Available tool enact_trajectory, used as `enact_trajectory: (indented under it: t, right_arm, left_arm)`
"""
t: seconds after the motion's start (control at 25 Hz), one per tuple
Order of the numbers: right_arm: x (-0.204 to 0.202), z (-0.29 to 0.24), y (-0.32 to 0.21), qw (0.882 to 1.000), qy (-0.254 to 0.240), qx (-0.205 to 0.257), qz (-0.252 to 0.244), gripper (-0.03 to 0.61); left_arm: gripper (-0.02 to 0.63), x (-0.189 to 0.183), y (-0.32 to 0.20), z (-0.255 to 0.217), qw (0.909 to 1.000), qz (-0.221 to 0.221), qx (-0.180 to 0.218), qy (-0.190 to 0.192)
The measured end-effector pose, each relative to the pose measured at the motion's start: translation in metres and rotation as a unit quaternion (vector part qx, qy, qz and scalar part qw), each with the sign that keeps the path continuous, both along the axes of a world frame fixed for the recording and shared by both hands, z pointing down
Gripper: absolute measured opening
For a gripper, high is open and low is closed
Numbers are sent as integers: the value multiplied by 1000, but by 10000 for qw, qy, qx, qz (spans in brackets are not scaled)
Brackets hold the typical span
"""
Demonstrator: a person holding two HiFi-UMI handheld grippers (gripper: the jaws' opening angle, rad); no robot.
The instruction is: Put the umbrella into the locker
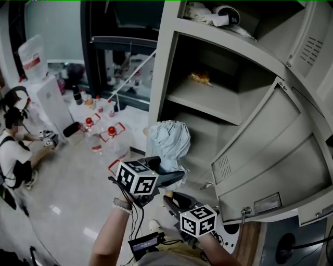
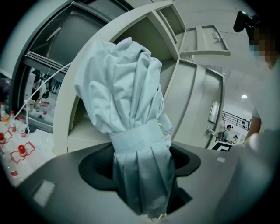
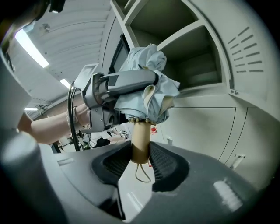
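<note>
A folded pale-blue umbrella (image 1: 169,139) stands upright in front of the open grey locker (image 1: 171,62). My left gripper (image 1: 169,175) is shut on its bundled cloth just below the strap; in the left gripper view the cloth (image 2: 127,100) fills the gap between the jaws of the left gripper (image 2: 142,179). Below it, my right gripper (image 1: 176,200) is shut on the tan handle (image 3: 141,140), both pads against it and a cord loop hanging under it. In the right gripper view the left gripper (image 3: 131,81) clamps the cloth (image 3: 153,94) above the right gripper (image 3: 141,151).
The locker's middle compartment (image 1: 208,98) holds a small yellow item (image 1: 200,78); its door (image 1: 270,150) swings open to the right. The compartment above holds white things (image 1: 218,15). At left, a person (image 1: 15,150) sits on the floor near bottles (image 1: 101,132) and a water dispenser (image 1: 44,93).
</note>
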State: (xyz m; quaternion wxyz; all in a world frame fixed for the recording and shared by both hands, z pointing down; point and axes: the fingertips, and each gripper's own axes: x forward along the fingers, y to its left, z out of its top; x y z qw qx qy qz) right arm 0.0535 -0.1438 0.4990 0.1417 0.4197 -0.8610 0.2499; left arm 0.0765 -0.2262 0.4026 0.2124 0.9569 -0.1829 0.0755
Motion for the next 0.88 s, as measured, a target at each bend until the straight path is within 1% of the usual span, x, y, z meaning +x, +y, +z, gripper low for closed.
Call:
enact_trajectory:
  t: [0.2, 0.4, 0.52, 0.72, 0.88]
  right_arm:
    - [2, -1, -2, 9995, -235, -169, 81, 129]
    - [1, -2, -3, 9970, -628, -414, 174, 132]
    - [3, -3, -5, 9957, -737, -498, 274, 132]
    - [3, -12, -10, 9903, -1156, -684, 347, 135]
    - [3, -16, -11, 9862, -1380, -814, 407, 137]
  left_arm:
    - [351, 3, -5, 12, 9996, 65, -258, 19]
    - [356, 12, -11, 16, 9992, 131, -380, -60]
    - [357, 15, -16, 22, 9986, 131, -507, -59]
    - [367, 16, -28, 21, 9969, -31, -772, 123]
    - [370, 15, -33, 29, 9946, -117, -1007, 221]
